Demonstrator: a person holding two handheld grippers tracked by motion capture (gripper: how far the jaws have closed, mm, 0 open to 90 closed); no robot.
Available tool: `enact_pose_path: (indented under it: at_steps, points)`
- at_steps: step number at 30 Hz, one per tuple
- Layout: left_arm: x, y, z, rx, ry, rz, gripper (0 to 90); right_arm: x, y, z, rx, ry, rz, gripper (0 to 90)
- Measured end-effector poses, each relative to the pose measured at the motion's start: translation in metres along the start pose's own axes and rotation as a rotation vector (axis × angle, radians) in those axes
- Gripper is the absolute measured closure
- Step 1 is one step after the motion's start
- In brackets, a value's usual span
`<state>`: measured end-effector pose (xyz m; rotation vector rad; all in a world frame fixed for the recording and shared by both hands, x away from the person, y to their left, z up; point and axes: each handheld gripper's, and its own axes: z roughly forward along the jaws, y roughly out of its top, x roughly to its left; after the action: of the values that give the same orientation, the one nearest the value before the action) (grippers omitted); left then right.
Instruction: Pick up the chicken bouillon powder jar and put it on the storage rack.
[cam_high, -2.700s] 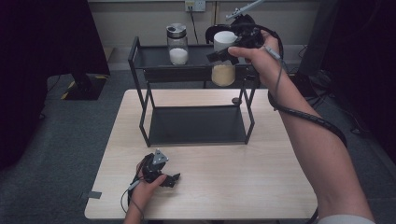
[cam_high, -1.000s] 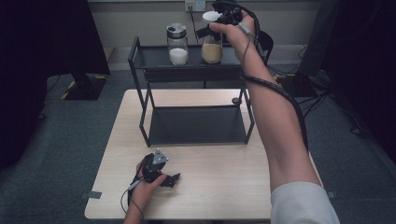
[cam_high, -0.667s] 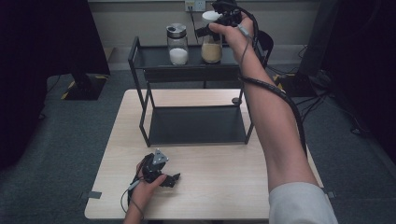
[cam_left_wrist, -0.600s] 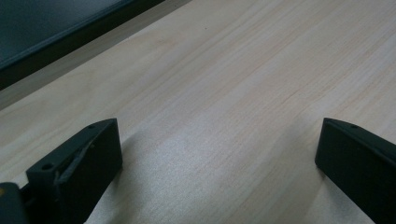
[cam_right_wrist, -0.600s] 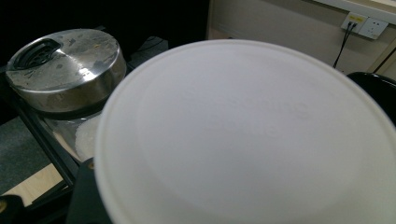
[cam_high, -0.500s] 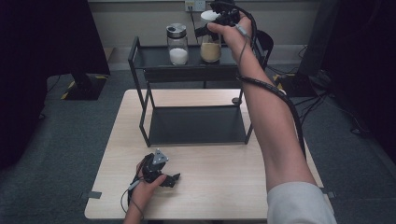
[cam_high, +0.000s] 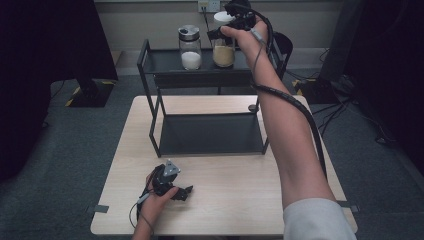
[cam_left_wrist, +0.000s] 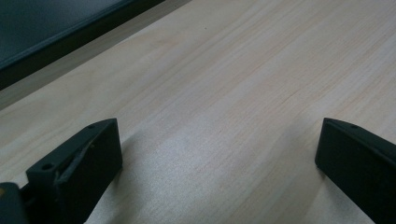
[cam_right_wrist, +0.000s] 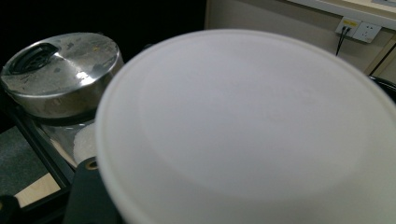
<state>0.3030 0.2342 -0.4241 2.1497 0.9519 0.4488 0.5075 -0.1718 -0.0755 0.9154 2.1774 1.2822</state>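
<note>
Reaching far across the desk (cam_high: 225, 200), the person's right arm holds the right gripper (cam_high: 235, 22) up at the 12 o'clock end of the high view, at the white-lidded jar (cam_high: 223, 42) that stands on the top shelf of the black metal rack (cam_high: 150, 75). This jar holds a tan, sandy filling and sits at the right half of that shelf, just beside a second jar with a metal lid (cam_high: 189, 46), which holds a white powder and stands at its 9 o'clock. In the right gripper view the white lid (cam_right_wrist: 252, 135) looms large and blurred directly before the camera, with the metal lid (cam_right_wrist: 60, 70) at about 10 o'clock of it and one dark jaw showing low at 7 o'clock beside the lid's rim. The jaws sit narrow around the lid and have just been easing apart a little, with the lid between them; whether the pads press on it cannot be made out. Near the 6 o'clock edge of the desk, the left gripper (cam_high: 172, 187) rests on the wood in the person's left hand (cam_high: 157, 202). Its own view shows both black jaws spread wide with nothing but bare wood grain between them, and the rack's dark lower shelf (cam_left_wrist: 56, 23) lies off at 11 o'clock.
</note>
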Motion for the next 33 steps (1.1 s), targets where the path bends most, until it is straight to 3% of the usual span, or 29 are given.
enact_pose_path:
  at_steps: [7, 10, 18, 28, 33]
  points:
    - [0.0, 0.0, 0.0, 0.0, 0.0, 0.0, 0.0, 0.0, -0.002, -0.001, 0.02, -0.004, 0.033, 10.8]
    - [0.0, 0.0, 0.0, 0.0, 0.0, 0.0, 0.0, 0.002, 0.0, -0.005, 0.033, -0.015, 0.032, 7.0]
    - [0.0, 0.0, 0.0, -0.001, 0.0, 0.0, 0.0, 0.003, -0.005, -0.021, 0.013, -0.032, 0.033, 0.7]
    - [0.0, 0.0, 0.0, -0.001, 0.0, 0.0, 0.0, 0.002, -0.02, -0.036, 0.001, -0.007, 0.052, 0.4]
    - [0.0, 0.0, 0.0, -0.001, 0.001, 0.0, 0.0, 0.009, -0.027, -0.043, -0.003, -0.018, 0.054, 0.4]
